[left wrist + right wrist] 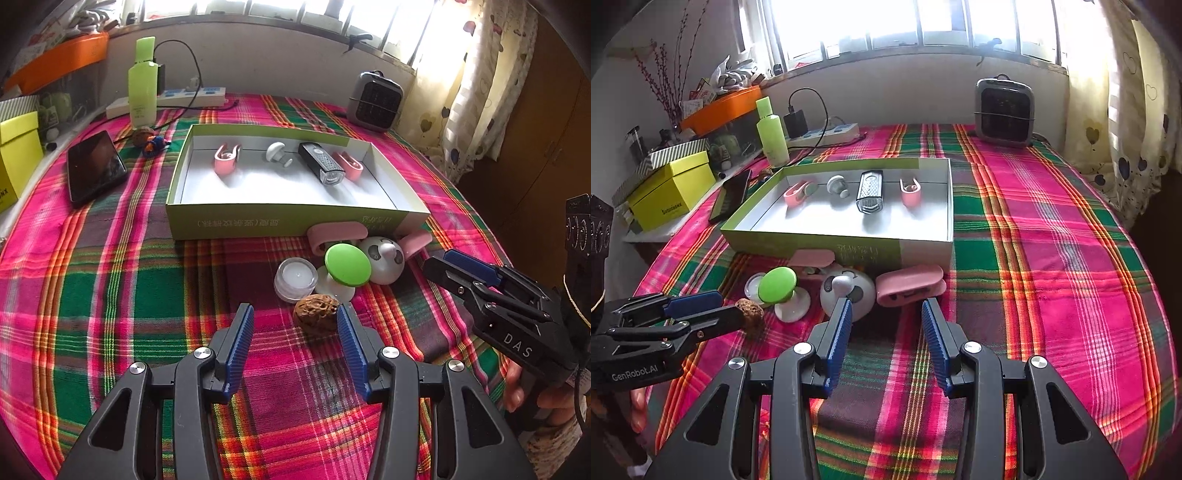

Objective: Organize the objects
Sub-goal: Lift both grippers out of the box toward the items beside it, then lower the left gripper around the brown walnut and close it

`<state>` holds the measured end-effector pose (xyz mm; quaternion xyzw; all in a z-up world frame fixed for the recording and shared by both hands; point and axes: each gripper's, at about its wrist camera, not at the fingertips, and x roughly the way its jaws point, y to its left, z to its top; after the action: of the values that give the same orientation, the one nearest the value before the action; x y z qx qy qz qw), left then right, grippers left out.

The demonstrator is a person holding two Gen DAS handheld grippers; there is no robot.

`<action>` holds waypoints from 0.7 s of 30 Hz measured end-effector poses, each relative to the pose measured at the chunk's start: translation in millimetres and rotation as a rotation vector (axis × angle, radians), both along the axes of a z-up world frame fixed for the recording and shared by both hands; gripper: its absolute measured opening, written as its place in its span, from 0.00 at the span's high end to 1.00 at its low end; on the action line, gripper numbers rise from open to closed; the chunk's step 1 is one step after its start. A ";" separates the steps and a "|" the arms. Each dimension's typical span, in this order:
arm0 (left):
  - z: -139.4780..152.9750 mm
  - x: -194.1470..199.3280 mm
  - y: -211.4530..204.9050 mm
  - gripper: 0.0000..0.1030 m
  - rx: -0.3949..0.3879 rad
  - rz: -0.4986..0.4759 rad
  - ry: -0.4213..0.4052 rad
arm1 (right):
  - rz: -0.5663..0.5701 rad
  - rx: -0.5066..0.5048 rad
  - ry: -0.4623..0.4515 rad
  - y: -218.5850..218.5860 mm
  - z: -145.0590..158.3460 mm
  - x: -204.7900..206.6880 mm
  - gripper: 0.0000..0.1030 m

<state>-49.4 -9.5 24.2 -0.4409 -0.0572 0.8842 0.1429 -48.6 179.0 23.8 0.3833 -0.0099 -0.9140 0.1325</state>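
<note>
Plainly, both grippers hang spread over the plaid cloth [1052,236], pinching nothing. The left gripper [295,325], with "GenRobot.AI" readable on its body in the right wrist view, has a walnut [317,314] between its blue pads, against the right-hand pad. The right gripper [886,317], marked "DAS" in the left wrist view, points at a pink clip [910,286] lying just before the box [923,247].

That green box sits mid-table; its near wall carries Chinese print, too small to read. Inside, along the far wall, lie a pink clip, a white knob [837,186], a black lamp [868,192] and another pink clip. Crowded against its near wall are a green cap [347,264], a small jar [295,278], a panda toy [384,258] and two pink clips. A phone [95,166] and a green bottle [142,86] stand toward the left edge.
</note>
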 end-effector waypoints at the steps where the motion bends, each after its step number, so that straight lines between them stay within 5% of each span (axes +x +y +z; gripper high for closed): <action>1: -1.1 -0.8 0.5 0.56 -0.001 -0.003 -0.003 | 0.001 -0.001 -0.001 -0.5 -0.1 0.5 0.60; 21: -10.8 -12.6 3.5 0.56 0.056 0.007 -0.026 | 0.044 0.014 -0.020 -17.4 -4.3 2.9 0.60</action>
<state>-62.0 -6.0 13.4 -0.4478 -0.0853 0.8771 0.1515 -45.7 161.6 19.5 0.3932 0.0035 -0.9071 0.1500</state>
